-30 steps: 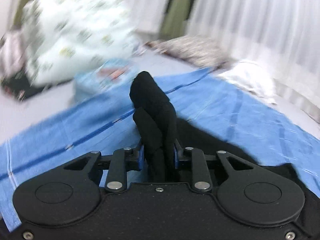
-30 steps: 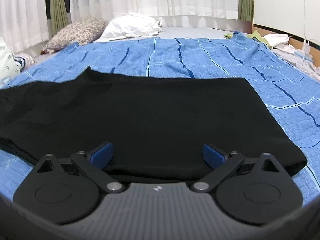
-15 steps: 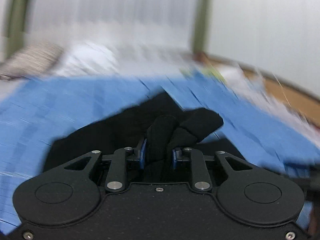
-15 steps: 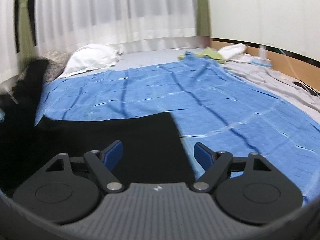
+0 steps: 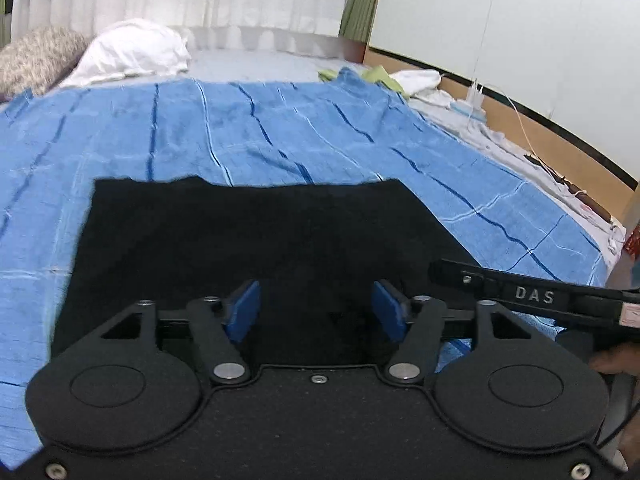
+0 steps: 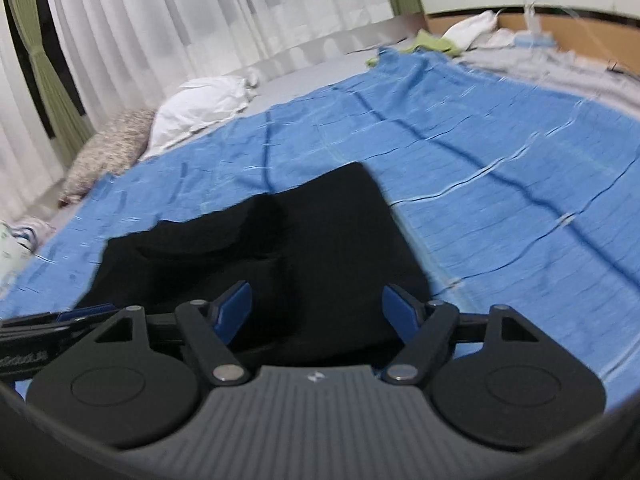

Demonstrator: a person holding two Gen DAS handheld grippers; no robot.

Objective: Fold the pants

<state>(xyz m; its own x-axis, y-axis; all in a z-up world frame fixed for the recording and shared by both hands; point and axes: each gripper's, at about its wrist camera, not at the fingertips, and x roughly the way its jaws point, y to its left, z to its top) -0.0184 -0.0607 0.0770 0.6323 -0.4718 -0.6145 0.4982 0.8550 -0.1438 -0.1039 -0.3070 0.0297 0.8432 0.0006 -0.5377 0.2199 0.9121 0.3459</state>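
Left gripper [image 5: 316, 312] jaws just opening, gripping nothing, over black pants [image 5: 256, 236]. Right gripper [image 6: 316, 312] closing slightly, empty; its view alone is showing a fold ridge (left view: flat).

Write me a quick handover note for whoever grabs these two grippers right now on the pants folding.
Left gripper: open, jaws just opened, nothing pinched between them.
Right gripper: open, jaws just narrowed slightly, nothing gripped.
Black pants: lying on the blue blanket, folded over into a compact, roughly rectangular stack.
Done: a fold laid down and released.
Left: likely smooth it and fold once more; hard to judge.
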